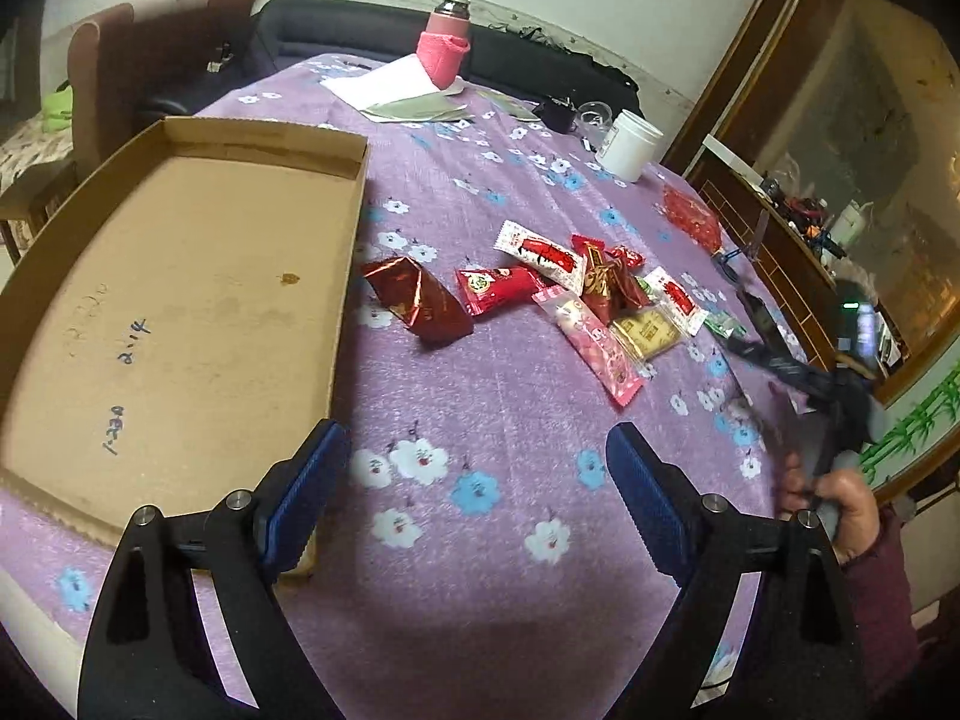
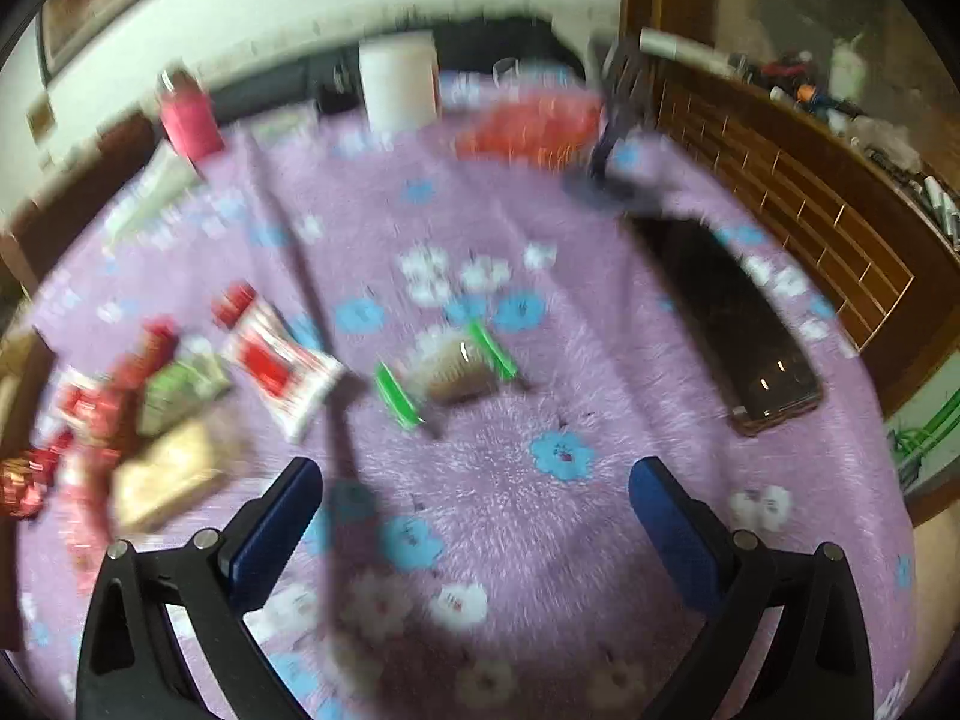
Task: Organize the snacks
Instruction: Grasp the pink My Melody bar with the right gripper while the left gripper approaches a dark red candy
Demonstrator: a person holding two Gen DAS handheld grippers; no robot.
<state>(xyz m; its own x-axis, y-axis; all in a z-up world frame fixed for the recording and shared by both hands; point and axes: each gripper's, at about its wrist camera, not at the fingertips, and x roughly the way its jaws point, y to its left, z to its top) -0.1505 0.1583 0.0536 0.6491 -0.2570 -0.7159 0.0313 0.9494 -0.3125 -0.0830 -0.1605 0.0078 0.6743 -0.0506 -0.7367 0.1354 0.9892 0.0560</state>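
An empty shallow cardboard box (image 1: 180, 300) lies on the purple flowered tablecloth (image 1: 480, 408) at the left. Several wrapped snacks lie in a loose pile at the middle: a dark red foil pack (image 1: 420, 300), a red packet (image 1: 498, 288), a white-and-red packet (image 1: 540, 252), a pink packet (image 1: 594, 342) and a tan biscuit pack (image 1: 648, 330). My left gripper (image 1: 474, 480) is open and empty, short of the pile. My right gripper (image 2: 474, 510) is open and empty above the cloth, near a green-ended snack (image 2: 447, 369); this view is blurred. The white-and-red packet (image 2: 279, 360) lies to its left.
A pink-sleeved bottle (image 1: 447, 42), papers (image 1: 396, 90) and a white jar (image 1: 630, 144) stand at the table's far side. A dark phone (image 2: 726, 324) lies at the right by a small stand (image 2: 612, 138). A wooden cabinet (image 2: 810, 180) borders the right edge. A chair (image 1: 120, 60) stands behind the box.
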